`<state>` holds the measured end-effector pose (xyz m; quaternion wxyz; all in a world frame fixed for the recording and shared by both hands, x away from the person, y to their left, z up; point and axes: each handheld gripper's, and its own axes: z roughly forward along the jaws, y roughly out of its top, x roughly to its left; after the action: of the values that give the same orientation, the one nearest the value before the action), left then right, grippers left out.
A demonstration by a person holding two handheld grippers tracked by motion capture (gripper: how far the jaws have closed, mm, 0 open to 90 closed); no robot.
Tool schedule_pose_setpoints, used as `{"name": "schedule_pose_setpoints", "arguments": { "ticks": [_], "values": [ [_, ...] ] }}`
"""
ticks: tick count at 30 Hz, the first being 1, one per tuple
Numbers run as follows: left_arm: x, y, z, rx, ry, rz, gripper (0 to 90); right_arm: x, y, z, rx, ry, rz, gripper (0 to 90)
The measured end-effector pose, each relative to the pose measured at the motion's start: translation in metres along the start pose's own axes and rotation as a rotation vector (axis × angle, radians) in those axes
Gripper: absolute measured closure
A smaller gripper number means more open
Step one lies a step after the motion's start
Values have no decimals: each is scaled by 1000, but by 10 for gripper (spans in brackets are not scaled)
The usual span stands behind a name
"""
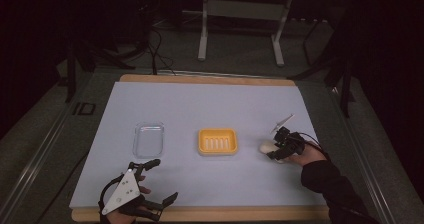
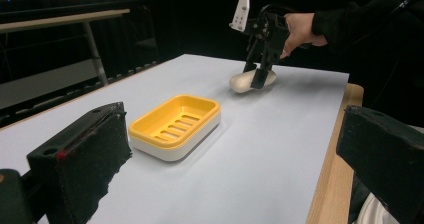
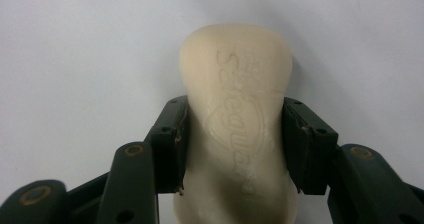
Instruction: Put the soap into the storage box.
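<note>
Black jaws of the right gripper (image 3: pixel 234 149) are clamped on the soap (image 3: pixel 235 109), which lies on the table (image 1: pixel 210 109) right of the yellow dish (image 1: pixel 217 142). Slippery, rounded sides could let it squirt out when lifted; the left gripper (image 1: pixel 155 181) is held apart, idle.

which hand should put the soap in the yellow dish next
Right. Its tool is shut on the soap, just beside the dish. The left tool sits open and empty at the near edge.
</note>
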<state>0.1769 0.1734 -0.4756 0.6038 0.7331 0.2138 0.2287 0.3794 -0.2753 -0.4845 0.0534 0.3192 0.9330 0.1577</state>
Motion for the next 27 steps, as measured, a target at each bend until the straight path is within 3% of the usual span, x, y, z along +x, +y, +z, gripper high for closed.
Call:
{"name": "schedule_pose_setpoints", "arguments": {
  "ticks": [2,10,20,27],
  "values": [
    [0,0,0,1,0,0,8,-3,0,-2,-8,-6,-13,490],
    [0,0,0,1,0,0,7,-10,0,-12,-13,42,-109,490],
    [0,0,1,5,0,1,7,-9,9,-22,18,96,-262,490],
    [0,0,1,8,-1,1,7,-8,19,-29,48,110,-332,490]
  ]
}}
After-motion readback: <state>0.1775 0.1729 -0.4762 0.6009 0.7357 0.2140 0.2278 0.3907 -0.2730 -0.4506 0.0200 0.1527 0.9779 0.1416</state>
